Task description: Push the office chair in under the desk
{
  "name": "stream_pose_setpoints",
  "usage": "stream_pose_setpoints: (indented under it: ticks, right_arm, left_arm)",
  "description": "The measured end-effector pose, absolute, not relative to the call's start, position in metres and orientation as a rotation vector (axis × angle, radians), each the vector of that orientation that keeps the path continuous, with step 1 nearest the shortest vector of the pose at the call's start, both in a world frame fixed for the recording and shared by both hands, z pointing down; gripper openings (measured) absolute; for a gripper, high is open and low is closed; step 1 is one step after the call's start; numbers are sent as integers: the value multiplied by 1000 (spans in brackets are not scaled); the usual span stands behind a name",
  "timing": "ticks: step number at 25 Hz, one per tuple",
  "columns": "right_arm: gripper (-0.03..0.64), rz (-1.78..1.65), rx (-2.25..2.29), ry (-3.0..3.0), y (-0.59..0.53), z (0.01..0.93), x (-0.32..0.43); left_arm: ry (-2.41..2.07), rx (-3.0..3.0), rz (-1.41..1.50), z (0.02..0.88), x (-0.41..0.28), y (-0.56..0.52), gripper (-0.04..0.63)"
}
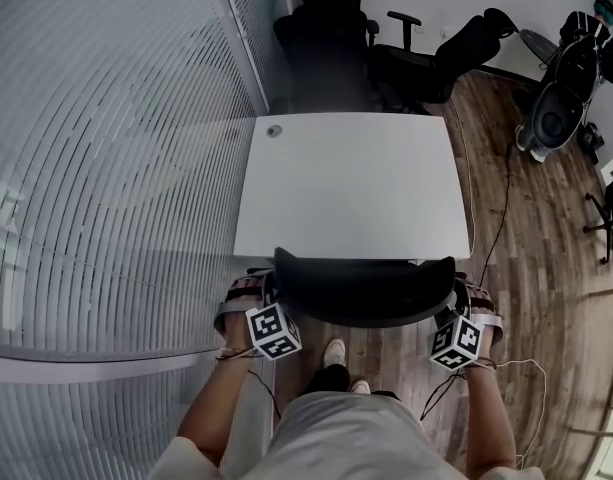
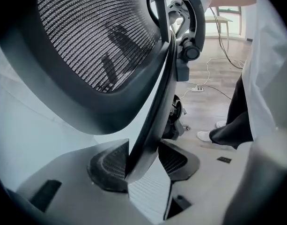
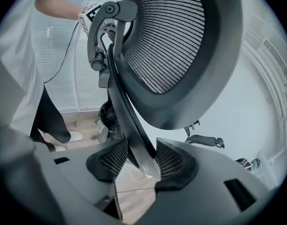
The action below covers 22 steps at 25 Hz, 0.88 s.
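Clamping the chair (image 1: 364, 290) by its rim, left gripper (image 2: 143, 165) and right gripper (image 3: 142, 163) may slip if the desk (image 1: 351, 183) ahead snags it.

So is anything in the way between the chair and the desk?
Nothing visible does. The office chair is at the near edge of the desk, left gripper and right gripper shut on its back frame. Under the desk is hidden.

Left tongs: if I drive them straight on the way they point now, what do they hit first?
The black mesh office chair: its backrest rim sits right between the left tongs, apparently clamped, so pressing on would likely just push the chair.
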State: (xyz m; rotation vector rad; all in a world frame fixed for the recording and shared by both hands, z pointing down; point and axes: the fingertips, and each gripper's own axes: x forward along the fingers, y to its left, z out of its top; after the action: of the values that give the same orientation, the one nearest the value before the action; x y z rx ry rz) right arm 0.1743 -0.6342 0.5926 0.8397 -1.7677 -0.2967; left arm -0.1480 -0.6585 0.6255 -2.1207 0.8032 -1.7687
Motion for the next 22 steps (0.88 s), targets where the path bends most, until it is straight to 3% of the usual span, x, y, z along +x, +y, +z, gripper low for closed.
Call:
stream_pose_setpoints:
  ticks: [22]
  right_arm:
    - [199, -318, 839, -1772, -657, 594, 173]
  left_arm:
    - [817, -2116, -1763, 632, -149, -682, 206]
